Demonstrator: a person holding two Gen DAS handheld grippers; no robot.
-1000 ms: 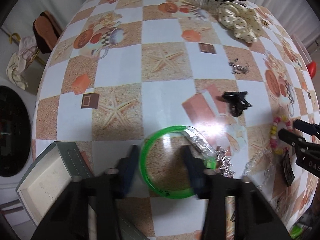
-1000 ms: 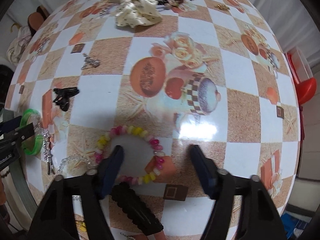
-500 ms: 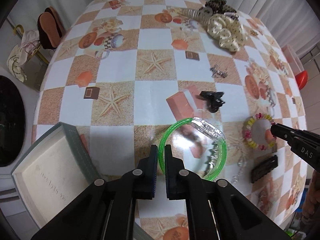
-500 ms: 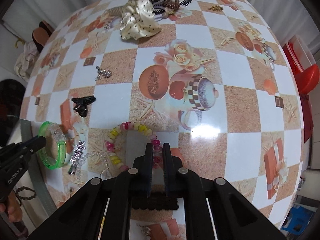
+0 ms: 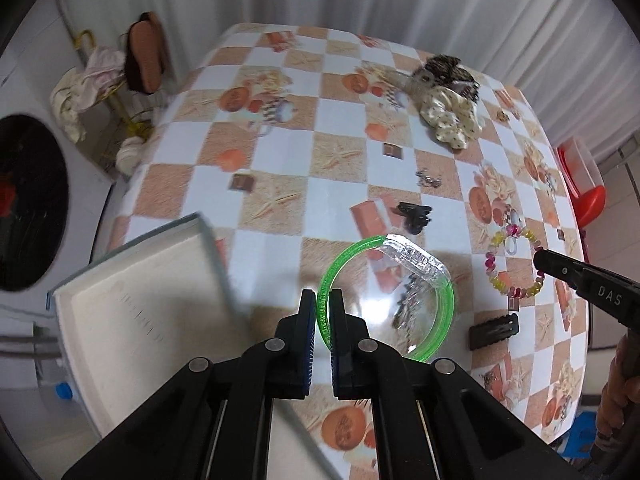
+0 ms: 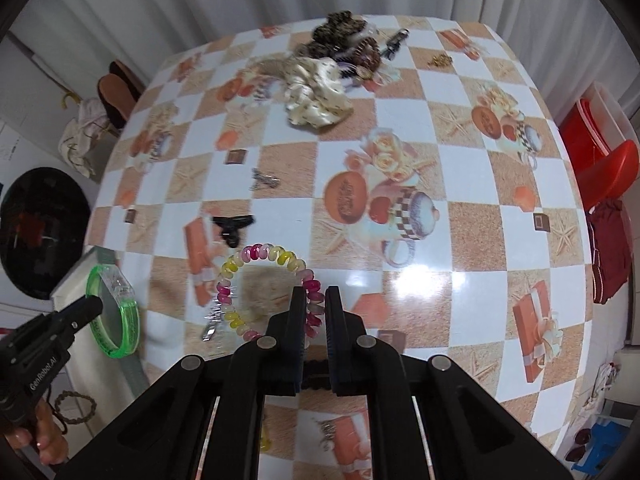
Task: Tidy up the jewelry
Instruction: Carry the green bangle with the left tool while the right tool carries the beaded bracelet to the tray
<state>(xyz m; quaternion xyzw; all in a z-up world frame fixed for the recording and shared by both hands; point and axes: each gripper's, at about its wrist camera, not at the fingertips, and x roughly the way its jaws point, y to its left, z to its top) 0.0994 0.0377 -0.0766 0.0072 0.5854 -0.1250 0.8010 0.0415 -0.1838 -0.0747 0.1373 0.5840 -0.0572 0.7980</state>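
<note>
While pinched, green bangle [image 5: 430,334] translucent, clear faceted segment

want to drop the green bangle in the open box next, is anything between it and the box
Nothing visible. The left claw is shut on the green bangle, lifted off the table. The open box sits right beside it on the left, its white inside bare, with no item across the gap.

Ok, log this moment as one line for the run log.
left gripper: shut on green bangle | right gripper: shut on beaded bracelet | both lifted off table | open box: nothing visible inside
</note>
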